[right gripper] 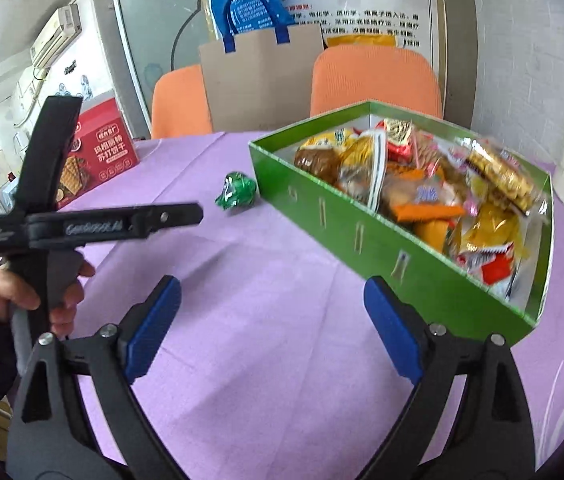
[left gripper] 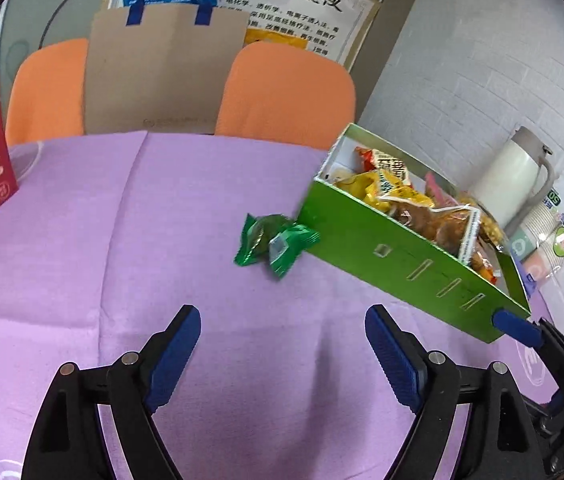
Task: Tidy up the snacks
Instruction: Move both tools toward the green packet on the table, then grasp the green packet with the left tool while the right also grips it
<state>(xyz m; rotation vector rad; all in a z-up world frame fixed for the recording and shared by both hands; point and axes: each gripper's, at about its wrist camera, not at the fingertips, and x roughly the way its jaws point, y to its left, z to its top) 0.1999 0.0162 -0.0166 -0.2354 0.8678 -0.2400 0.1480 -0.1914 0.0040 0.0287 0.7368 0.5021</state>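
Both grippers stood with their jaws wide apart and empty over the desk, which was covered with a purple cloth. The left gripper pointed down toward two small green snack packets. These lay on the cloth, just beside the long wall of the green box, one of them seeming to touch it. The box was already full of mixed snacks in yellow, orange and red wrappers. The right gripper hung near the closer end of the box, with only bare cloth between its jaws; in the left view one of its blue pads was right at the box corner.

The step in hand, I think, was to pick up the green packets and put them into the box. To do it well, the left gripper should come down with one packet in the middle of its jaws, and close gently, because the wrapper is thin and slippery. The packets overlap, so it is better to take one alone. The right gripper could hold the box steady, so that it does not slide.
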